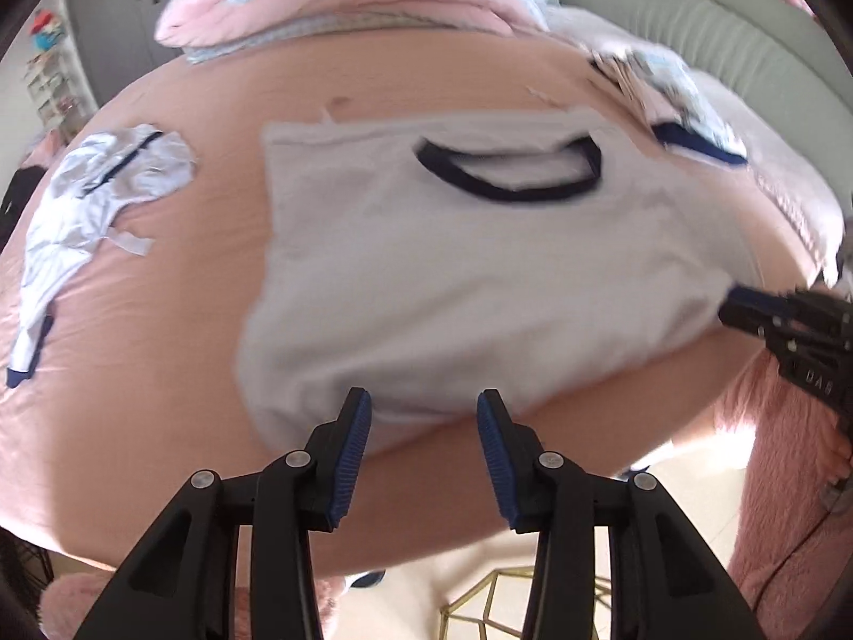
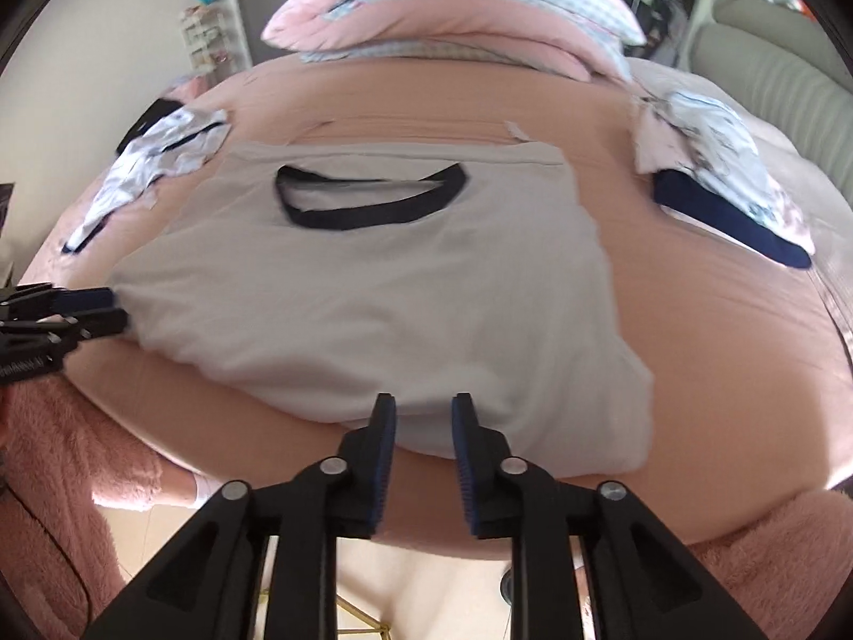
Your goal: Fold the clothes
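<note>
A white T-shirt (image 1: 453,266) (image 2: 373,309) with a dark navy collar lies spread flat on the pink bed (image 1: 160,373) (image 2: 719,346), collar toward the far side. My left gripper (image 1: 425,400) is open at the near hem, and its tips overlap the cloth edge with nothing pinched. In the right wrist view the left gripper (image 2: 101,309) sits at the shirt's left corner. My right gripper (image 2: 424,405) is also open, its tips just over the near hem. In the left wrist view the right gripper (image 1: 746,304) touches the shirt's right edge.
A crumpled white garment with navy trim (image 1: 106,186) (image 2: 160,160) lies to the left. A pile of patterned and navy clothes (image 1: 687,122) (image 2: 719,176) lies to the right. Folded pink bedding (image 1: 346,0) (image 2: 453,16) is at the back. Pink fluffy fabric (image 1: 773,480) (image 2: 53,453) hangs by the bed's near edge.
</note>
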The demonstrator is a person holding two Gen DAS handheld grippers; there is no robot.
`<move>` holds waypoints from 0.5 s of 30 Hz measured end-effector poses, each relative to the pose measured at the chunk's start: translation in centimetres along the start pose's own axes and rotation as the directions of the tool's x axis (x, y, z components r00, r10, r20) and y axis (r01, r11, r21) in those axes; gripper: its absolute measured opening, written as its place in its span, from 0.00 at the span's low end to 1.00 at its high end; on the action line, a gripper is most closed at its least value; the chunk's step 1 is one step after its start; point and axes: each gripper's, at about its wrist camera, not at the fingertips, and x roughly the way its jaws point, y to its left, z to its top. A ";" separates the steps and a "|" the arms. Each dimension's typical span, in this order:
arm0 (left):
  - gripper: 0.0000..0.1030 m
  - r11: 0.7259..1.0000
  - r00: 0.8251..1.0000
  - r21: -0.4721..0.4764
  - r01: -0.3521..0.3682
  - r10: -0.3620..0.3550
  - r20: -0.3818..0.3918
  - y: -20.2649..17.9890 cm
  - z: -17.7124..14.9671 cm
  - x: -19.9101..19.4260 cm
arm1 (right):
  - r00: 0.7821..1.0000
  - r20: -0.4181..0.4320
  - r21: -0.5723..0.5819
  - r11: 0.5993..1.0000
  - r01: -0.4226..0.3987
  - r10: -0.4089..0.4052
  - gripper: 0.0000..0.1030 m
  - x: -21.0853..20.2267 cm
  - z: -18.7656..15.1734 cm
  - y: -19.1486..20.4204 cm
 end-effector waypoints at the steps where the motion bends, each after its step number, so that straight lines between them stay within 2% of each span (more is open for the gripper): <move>1: 0.38 1.000 1.000 0.005 -0.023 0.023 -0.016 -0.1 -0.3 0.5 | 1.000 -0.020 -0.011 1.000 0.010 -0.010 0.21 0.5 0.0 0.1; 3: 0.37 0.999 0.999 -0.042 -0.023 0.022 -0.030 1.2 -0.6 0.7 | 0.997 -0.067 0.028 0.998 0.051 -0.049 0.19 1.4 -0.1 -1.4; 4: 0.37 0.996 0.998 -0.065 -0.053 0.051 -0.037 2.1 -0.7 0.6 | 0.998 -0.069 0.079 0.997 0.019 -0.014 0.16 1.2 -0.1 -2.6; 5: 0.37 0.990 0.992 -0.081 -0.117 0.113 -0.048 3.1 -0.7 0.4 | 0.997 -0.068 0.131 0.991 -0.014 0.023 0.16 1.0 -0.1 -3.7; 6: 0.37 0.983 0.989 -0.116 -0.145 0.139 -0.059 4.2 -0.7 0.2 | 0.998 -0.064 0.162 0.987 -0.016 0.026 0.13 0.6 -0.2 -4.7; 7: 0.37 0.976 0.989 -0.167 -0.141 0.131 -0.069 5.5 -0.7 0.0 | 0.998 -0.058 0.192 0.981 -0.017 0.029 0.11 0.3 -0.2 -5.6; 9: 0.37 0.957 0.992 -0.263 -0.118 0.103 -0.072 7.8 -0.8 -0.6 | 0.999 -0.045 0.244 0.969 0.032 -0.021 0.13 -0.6 -0.4 -7.3; 11: 0.37 0.964 0.997 -0.257 -0.070 0.070 -0.011 7.3 -0.5 -2.1 | 0.999 -0.023 0.313 0.948 0.054 -0.049 0.17 -1.7 -0.7 -9.2; 14: 0.37 0.982 0.996 -0.186 -0.013 0.029 0.081 4.9 0.1 -3.8 | 0.999 0.041 0.361 0.933 0.009 -0.026 0.18 -3.3 -1.1 -10.3; 15: 0.37 0.988 0.994 -0.156 0.008 0.009 0.108 3.9 0.4 -3.9 | 0.999 0.040 0.352 0.936 0.017 -0.033 0.19 -3.3 -1.1 -10.2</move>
